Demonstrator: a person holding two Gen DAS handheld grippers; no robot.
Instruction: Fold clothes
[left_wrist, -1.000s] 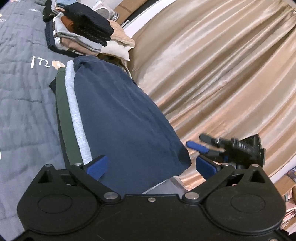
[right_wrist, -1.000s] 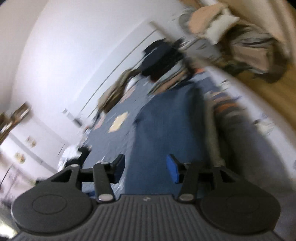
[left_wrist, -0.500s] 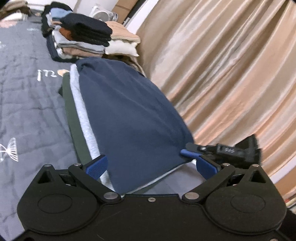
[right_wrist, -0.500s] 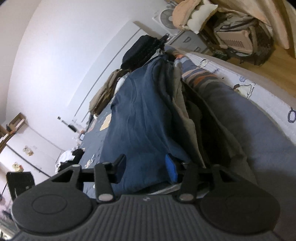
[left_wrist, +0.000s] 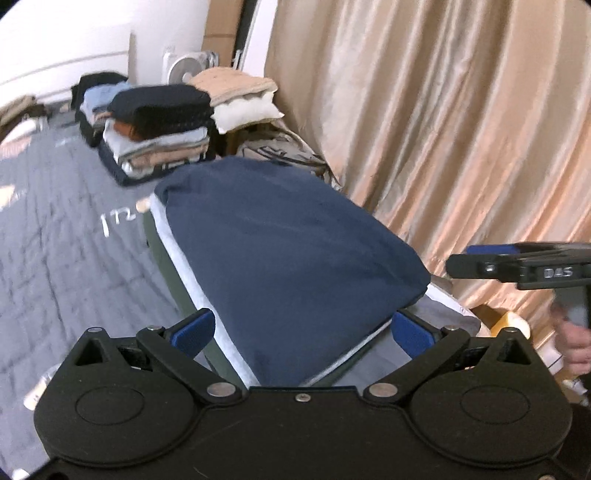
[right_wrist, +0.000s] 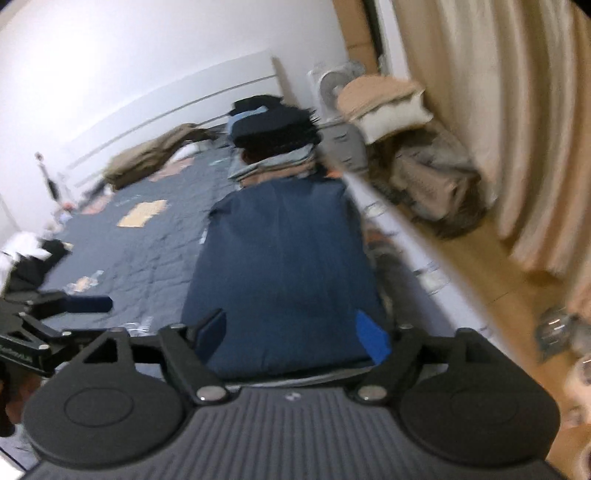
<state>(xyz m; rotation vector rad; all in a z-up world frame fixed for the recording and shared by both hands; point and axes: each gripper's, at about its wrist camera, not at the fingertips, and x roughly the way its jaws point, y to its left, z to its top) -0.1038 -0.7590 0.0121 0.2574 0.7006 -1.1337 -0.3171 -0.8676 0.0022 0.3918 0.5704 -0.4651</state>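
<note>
A folded navy garment (left_wrist: 284, 258) tops a flat pile on the grey quilted bed (left_wrist: 62, 240), over a light grey layer (left_wrist: 173, 243) and a dark green one. My left gripper (left_wrist: 303, 330) hovers open above the pile's near end, touching nothing. In the left wrist view my right gripper (left_wrist: 480, 258) sits just off the navy garment's right corner, clear of the cloth. The right wrist view is blurred. There the navy garment (right_wrist: 284, 266) stretches away below my right gripper (right_wrist: 291, 332), whose jaws are opening with no cloth pinched. My left gripper (right_wrist: 85, 302) shows at the left edge.
Stacks of folded clothes (left_wrist: 159, 129) stand at the bed's far end, with a white pillow and beige blanket (left_wrist: 240, 96) and a fan (left_wrist: 181, 70) behind. A beige curtain (left_wrist: 443, 129) hangs along the right. A bag (right_wrist: 432, 184) sits on the wooden floor (right_wrist: 480, 280).
Both grippers rose and drew back from the pile. The right gripper left the navy garment's corner and its jaws widened. The garment now lies flat on the pile.
</note>
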